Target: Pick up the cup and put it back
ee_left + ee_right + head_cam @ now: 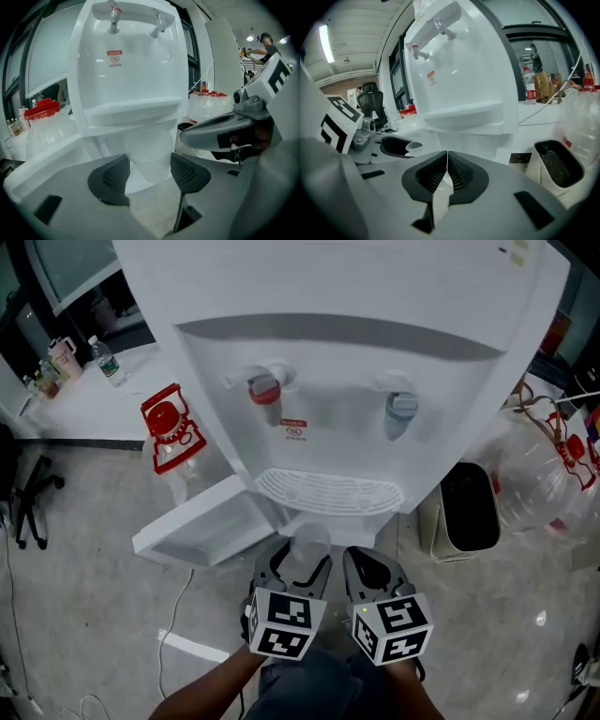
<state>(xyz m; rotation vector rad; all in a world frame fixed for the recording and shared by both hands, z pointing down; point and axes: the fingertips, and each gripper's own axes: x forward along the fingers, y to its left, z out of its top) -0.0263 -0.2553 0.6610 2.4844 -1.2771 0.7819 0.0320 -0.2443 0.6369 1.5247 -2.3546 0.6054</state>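
A translucent plastic cup (149,157) sits between the dark pads of my left gripper (149,174), and both pads touch its sides. From the head view the cup (307,545) is just in front of the white water dispenser (337,381), below its drip tray (328,491), inside my left gripper (302,568). I cannot tell whether the cup's bottom rests on anything. My right gripper (370,570) is beside the left one. Its jaws are shut together with nothing between them (446,164).
The dispenser's lower cabinet door (202,521) stands open to the left. A water bottle with a red cap (169,432) stands on the floor at the left. A black-lined bin (469,507) and a large clear bottle (539,474) stand at the right.
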